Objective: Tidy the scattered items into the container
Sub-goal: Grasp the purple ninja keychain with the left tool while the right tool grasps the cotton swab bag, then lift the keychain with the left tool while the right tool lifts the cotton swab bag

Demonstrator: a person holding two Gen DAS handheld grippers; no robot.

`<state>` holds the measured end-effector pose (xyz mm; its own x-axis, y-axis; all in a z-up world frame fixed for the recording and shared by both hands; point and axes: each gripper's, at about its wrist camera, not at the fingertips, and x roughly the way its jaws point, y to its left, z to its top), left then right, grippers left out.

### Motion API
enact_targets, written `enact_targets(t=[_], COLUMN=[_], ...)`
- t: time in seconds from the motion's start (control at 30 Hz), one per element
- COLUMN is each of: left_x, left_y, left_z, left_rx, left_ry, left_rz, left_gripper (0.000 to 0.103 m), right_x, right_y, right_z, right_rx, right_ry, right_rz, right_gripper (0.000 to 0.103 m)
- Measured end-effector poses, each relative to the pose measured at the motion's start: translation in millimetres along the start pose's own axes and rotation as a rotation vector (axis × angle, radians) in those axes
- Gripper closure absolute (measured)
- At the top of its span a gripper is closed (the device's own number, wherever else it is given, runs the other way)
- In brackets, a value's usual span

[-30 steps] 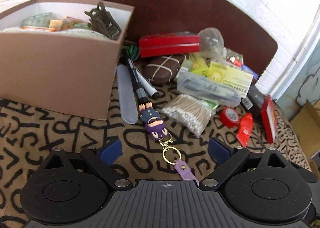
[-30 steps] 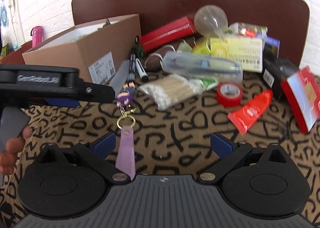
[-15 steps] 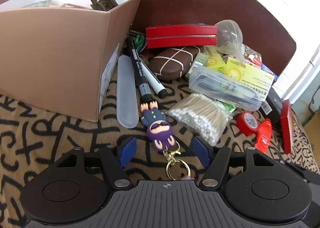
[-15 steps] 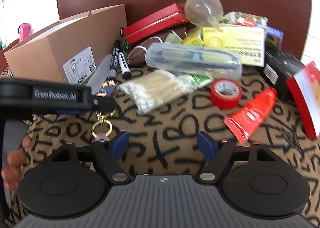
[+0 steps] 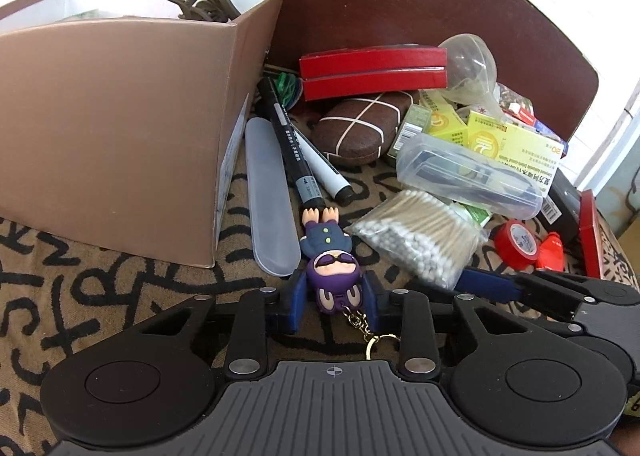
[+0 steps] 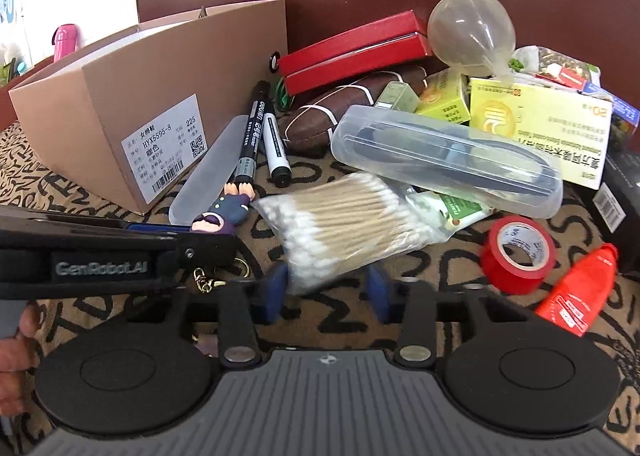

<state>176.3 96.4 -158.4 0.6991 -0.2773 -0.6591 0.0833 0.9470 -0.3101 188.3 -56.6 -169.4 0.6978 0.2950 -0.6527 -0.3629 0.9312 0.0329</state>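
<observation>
Your box [image 5: 120, 144] sits left; pen case [image 5: 270, 200] and markers [image 5: 290, 148] just right of it, keychain figure [image 5: 330, 256] before them, cotton swabs [image 5: 416, 240] further right.

FREE: patterned cloth [image 5: 100, 288] is left bare in front of the box [image 5: 120, 136] | BLOCKED: far side is crowded by markers [image 5: 294, 152], red case [image 5: 372, 72], clear case [image 6: 448, 160] | RIGHT: passage is narrowed by tape roll [image 6: 518, 254], red tube [image 6: 578, 292]
</observation>
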Motion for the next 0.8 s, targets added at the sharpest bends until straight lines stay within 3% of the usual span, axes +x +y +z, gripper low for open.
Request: enact_targets(t=[0.1, 0.17, 0.47, 0.57, 0.63, 0.67, 0.7, 0.8], left_x=[-7, -14, -69, -88, -94, -94, -94, -91], left_y=[3, 6, 21, 31, 34, 34, 32, 25], left_z=[-2, -4, -39, -50, -53, -52, -50, -46], left_rx=[-0.002, -0.007, 0.023, -0.016, -0.034, -0.026, -0.018, -0.006], left_ry=[0.018, 0.035, 0.11, 0.129, 0.114, 0.103, 0.098, 0.073], left_rz=[-0.008, -0.022, -0.07, -0.088, -0.08, -0.081, -0.081, -0.091], left_gripper=[0.078, 0.078, 0.077, 0.073, 0.05, 0.045, 0.042, 0.03], right_x=[-7, -16, -79, -96, -99, -98, -96, -86], right_y=[-2, -3, -3, -4, -3, -3, -3, -5], right_z=[-1, -4, -34, -48, -50, -49, -46, -32], right_rx=[0.004, 0.002, -0.003, 0.005, -0.011, -0.013, -0.009, 0.042], right_ry=[0.009, 0.013, 0.037, 0.054, 0.046, 0.031, 0.008, -0.025], right_rz=[0.009, 0.018, 0.047, 0.041, 0.023, 0.0, -0.03, -0.045], right_gripper=[0.096, 0.101, 0.102, 0.1, 0.085, 0.048, 0.018, 0.016])
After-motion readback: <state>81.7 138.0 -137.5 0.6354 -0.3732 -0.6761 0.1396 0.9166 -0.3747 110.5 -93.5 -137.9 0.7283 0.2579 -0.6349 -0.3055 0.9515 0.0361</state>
